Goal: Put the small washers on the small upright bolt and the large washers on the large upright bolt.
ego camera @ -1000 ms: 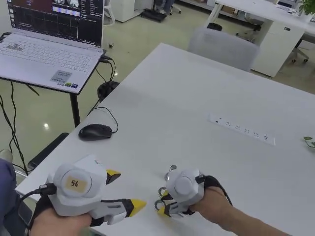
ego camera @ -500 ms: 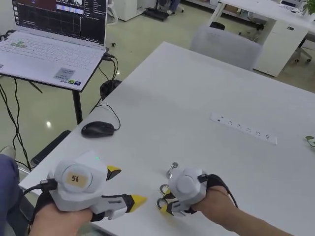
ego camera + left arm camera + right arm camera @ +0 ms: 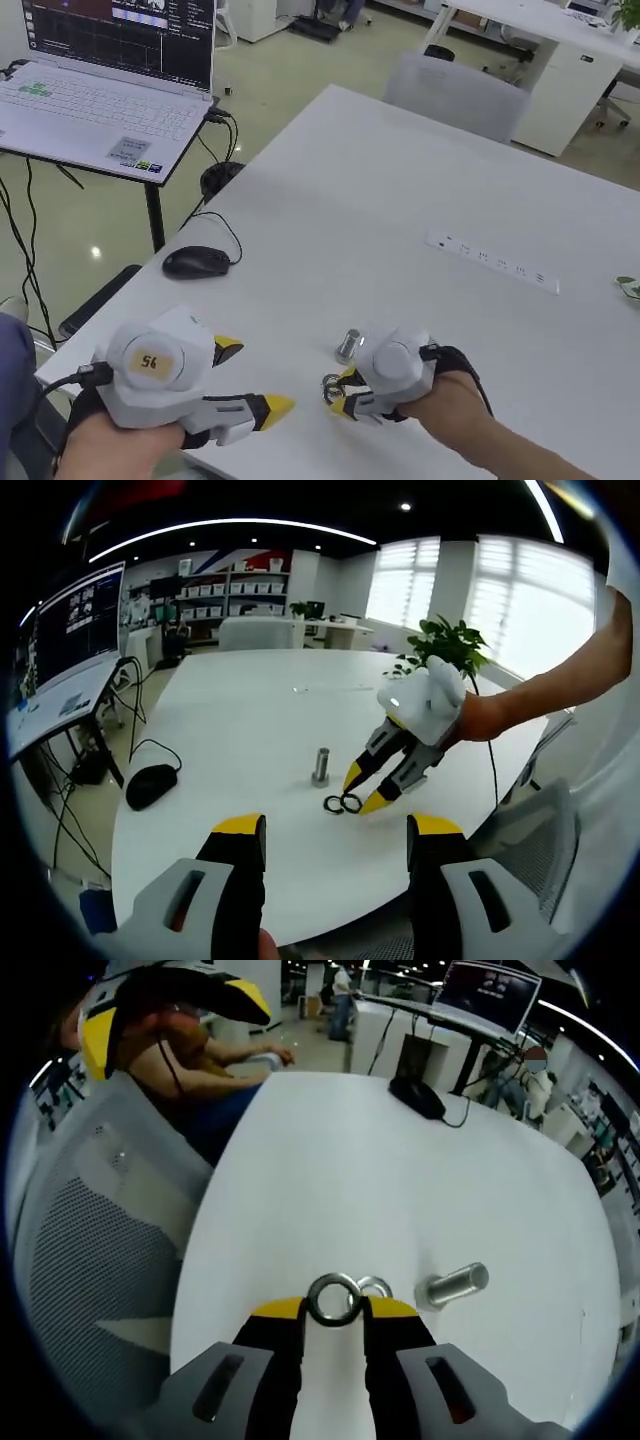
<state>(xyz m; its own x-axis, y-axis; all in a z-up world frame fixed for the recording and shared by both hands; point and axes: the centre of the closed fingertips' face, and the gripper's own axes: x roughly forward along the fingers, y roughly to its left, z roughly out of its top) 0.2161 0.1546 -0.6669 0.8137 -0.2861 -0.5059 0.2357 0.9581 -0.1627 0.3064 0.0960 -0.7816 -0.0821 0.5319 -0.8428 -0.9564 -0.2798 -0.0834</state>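
A steel bolt [image 3: 348, 345] stands upright on the white table [image 3: 400, 200] near its front edge. My right gripper [image 3: 340, 388] is just in front of it, shut on a metal washer [image 3: 313, 1300] held on edge between the yellow tips. A second washer [image 3: 377, 1284] lies on the table right behind the tips, beside the bolt [image 3: 455, 1283]. In the left gripper view the right gripper [image 3: 363, 792] touches down on the washers [image 3: 340, 803] in front of the bolt [image 3: 320, 765]. My left gripper [image 3: 252, 377] hovers open to the left with nothing between its jaws.
A black mouse [image 3: 197, 262] with its cable lies at the table's left edge. A white power strip [image 3: 490, 262] sits further back on the right. A laptop [image 3: 90, 110] stands on a side stand at the left, and a grey chair [image 3: 455, 95] at the far edge.
My right gripper has shifted slightly right, toward the bolt, with the washers at its tips. The left gripper has barely moved. The head camera has drifted a little.
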